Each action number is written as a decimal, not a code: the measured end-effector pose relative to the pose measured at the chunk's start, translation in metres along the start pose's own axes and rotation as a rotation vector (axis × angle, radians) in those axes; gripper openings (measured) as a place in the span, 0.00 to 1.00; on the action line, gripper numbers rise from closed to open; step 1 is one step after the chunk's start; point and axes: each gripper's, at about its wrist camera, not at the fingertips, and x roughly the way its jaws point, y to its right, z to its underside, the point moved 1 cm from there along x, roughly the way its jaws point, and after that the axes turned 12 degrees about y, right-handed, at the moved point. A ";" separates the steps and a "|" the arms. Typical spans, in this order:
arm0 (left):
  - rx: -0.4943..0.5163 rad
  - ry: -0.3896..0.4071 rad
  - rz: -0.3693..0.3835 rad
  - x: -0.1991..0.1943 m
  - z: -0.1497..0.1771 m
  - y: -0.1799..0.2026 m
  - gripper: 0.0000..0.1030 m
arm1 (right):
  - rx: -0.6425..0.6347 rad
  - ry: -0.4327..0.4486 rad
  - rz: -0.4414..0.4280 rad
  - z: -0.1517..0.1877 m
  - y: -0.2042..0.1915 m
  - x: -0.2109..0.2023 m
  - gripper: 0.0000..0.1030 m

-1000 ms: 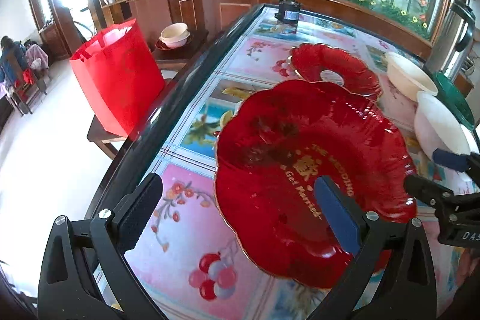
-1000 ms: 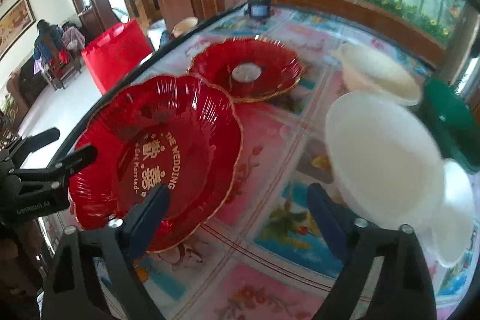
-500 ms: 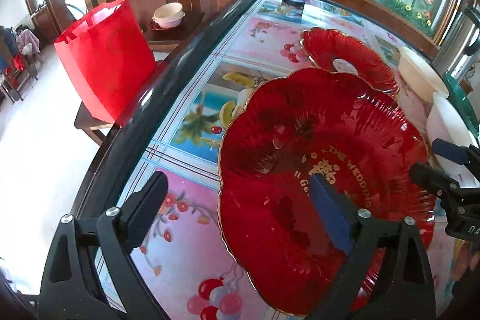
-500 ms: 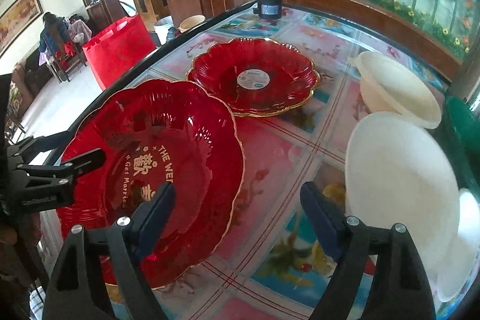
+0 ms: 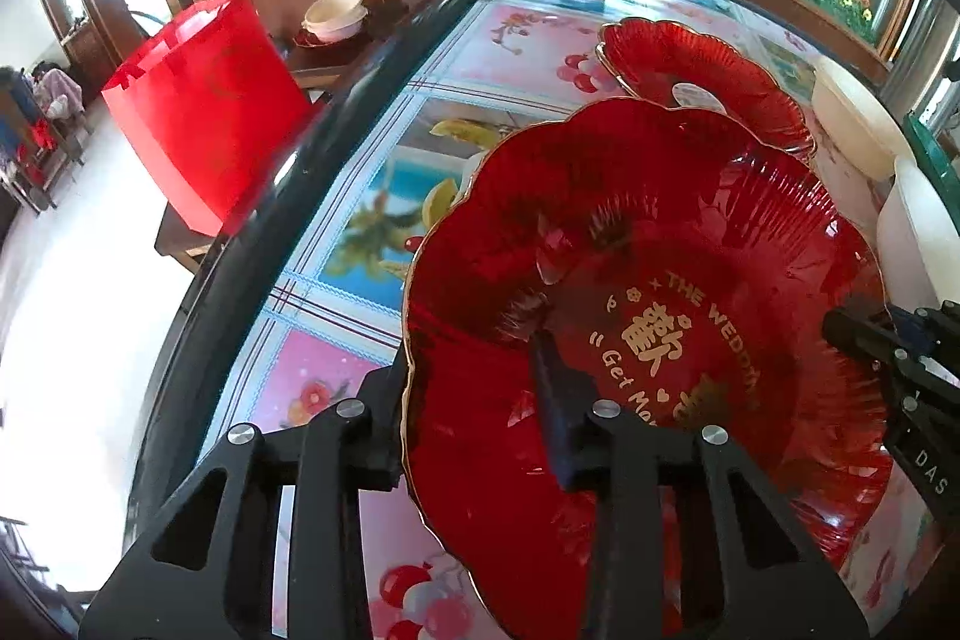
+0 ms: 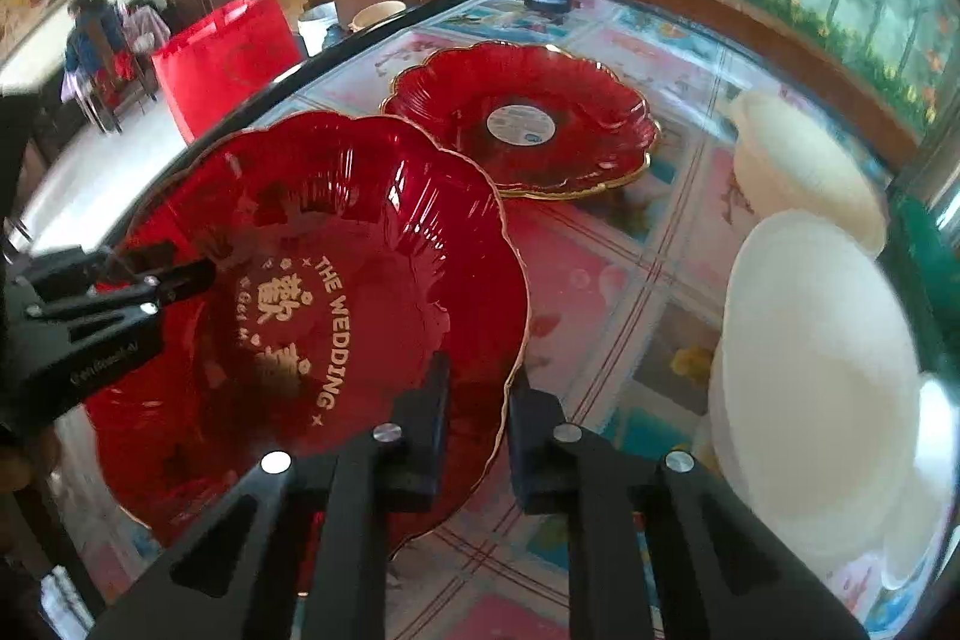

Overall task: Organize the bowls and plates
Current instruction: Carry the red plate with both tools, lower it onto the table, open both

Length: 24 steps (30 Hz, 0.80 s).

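The item under handling is a large red scalloped plate (image 6: 336, 292), translucent, with radiating ribs, a thin gold line along its wavy rim and gold lettering in the well: Chinese characters ringed by "THE WEDDING" and a partly hidden "Get Ma…". It sits near the dark curved edge of a glass-topped table (image 5: 372, 196) with a printed fruit-and-flower cloth beneath the glass, and appears tilted, its near edge raised; whether the far edge touches the glass cannot be told. The left gripper (image 5: 474, 388) has just been closing its jaws, one finger outside the rim and the blue-padded one inside the well, so that it grasps the plate's left rim. The right gripper (image 6: 477, 400) has likewise just been closing and is clenched on the plate's right rim, one finger over the red surface, the other beyond the gold edge. Each gripper shows in the other's view on the opposite side of the plate. Behind it lies a second red scalloped plate (image 6: 540, 118) of the same pattern, flat on the table, with a round label in its centre. To the right stand cream-white bowls (image 6: 822, 352), the nearer one upside down. A red bag (image 5: 204, 106) stands beyond the table's edge.
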 end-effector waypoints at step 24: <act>-0.046 0.076 -0.005 -0.077 0.035 -0.041 0.27 | -0.090 0.086 -0.004 0.022 -0.056 -0.060 0.19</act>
